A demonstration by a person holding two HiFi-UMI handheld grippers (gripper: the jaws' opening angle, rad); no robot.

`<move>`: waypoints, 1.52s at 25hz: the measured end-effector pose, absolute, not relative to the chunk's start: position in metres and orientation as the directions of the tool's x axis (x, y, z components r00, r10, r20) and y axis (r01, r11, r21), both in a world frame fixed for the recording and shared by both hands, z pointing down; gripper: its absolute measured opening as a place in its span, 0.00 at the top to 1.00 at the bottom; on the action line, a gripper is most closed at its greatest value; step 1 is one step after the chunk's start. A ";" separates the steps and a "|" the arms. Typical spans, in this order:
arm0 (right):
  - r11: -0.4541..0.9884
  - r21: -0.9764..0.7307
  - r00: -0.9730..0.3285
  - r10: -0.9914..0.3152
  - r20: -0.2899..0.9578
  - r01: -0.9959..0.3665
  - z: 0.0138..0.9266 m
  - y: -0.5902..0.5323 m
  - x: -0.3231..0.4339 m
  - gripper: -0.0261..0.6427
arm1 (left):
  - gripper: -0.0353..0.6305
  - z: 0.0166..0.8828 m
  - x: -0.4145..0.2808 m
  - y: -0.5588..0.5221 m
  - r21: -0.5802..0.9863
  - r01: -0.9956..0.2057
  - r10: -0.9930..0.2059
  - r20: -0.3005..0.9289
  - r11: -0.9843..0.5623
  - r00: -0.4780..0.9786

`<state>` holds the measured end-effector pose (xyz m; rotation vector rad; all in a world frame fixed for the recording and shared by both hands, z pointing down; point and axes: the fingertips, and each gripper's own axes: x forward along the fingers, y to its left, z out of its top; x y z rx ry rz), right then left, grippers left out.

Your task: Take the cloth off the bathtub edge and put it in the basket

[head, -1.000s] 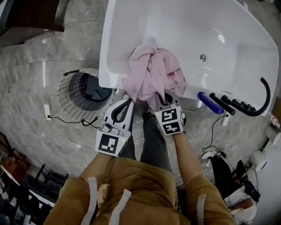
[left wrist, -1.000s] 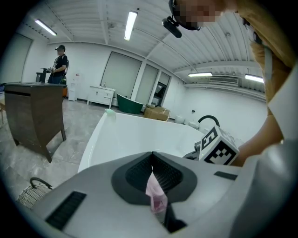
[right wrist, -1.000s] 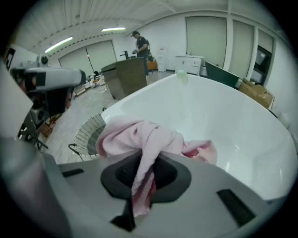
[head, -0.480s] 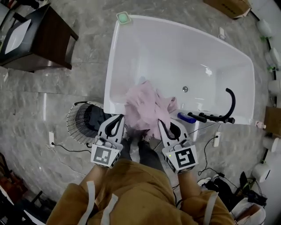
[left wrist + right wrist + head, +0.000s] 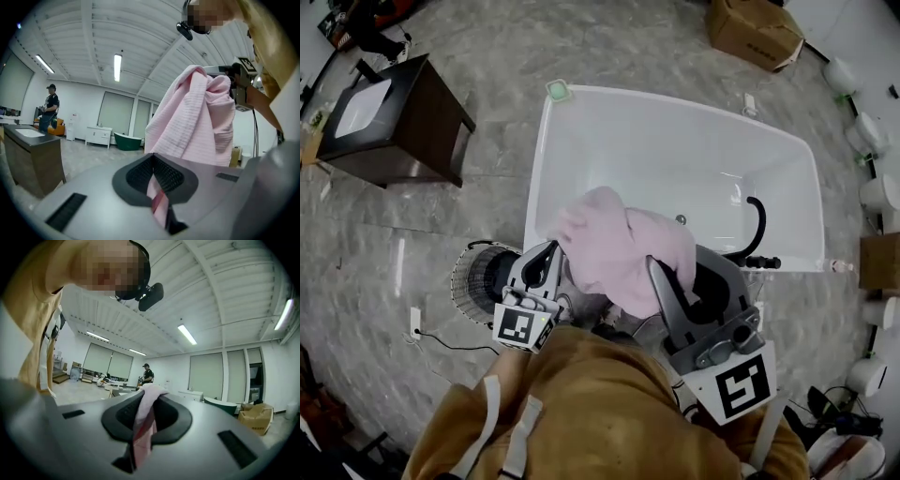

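The pink cloth (image 5: 623, 248) hangs in the air in front of me, lifted clear of the white bathtub (image 5: 581, 122) below it. My left gripper (image 5: 551, 251) is shut on the cloth's left part; pink fabric (image 5: 157, 201) is pinched between its pads. My right gripper (image 5: 656, 267) is raised high and close to the head camera, shut on the cloth (image 5: 143, 416) as well. In the left gripper view the cloth (image 5: 197, 117) drapes down from the right gripper. The mesh basket (image 5: 483, 277) stands on the floor left of the tub, partly hidden behind my left gripper.
A dark wooden cabinet (image 5: 398, 122) stands at the far left. A black faucet (image 5: 757, 225) sits on the tub's right rim. A cardboard box (image 5: 755, 33) lies beyond the tub. Cables (image 5: 441, 333) run across the marble floor near the basket. A person (image 5: 48, 105) stands far off.
Both grippers have lifted the cloth off the tub edge. The right gripper rose much closer to the head camera, and the view pulled back from the tub.
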<state>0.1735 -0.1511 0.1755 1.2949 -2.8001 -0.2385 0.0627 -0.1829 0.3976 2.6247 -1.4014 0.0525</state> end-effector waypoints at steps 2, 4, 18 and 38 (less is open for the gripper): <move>0.631 0.161 -0.642 -0.766 -0.024 -0.759 0.175 -0.146 0.178 0.90 | 0.94 0.385 0.059 -0.179 0.115 -0.838 -0.835 0.086 -0.533 0.543; 0.628 0.154 -0.637 -0.771 -0.005 -0.763 0.185 -0.144 0.180 0.90 | 0.94 0.379 0.057 -0.173 0.092 -0.844 -0.841 0.083 -0.528 0.535; 0.614 0.123 -0.612 -0.789 0.055 -0.780 0.221 -0.138 0.204 0.90 | 0.94 0.386 0.067 -0.154 0.054 -0.865 -0.858 0.109 -0.499 0.502; 0.908 0.080 -0.908 -0.417 0.050 -0.412 0.245 -0.118 0.115 0.90 | 0.94 0.404 -0.034 -0.040 0.029 -0.999 -0.989 0.148 0.028 -0.024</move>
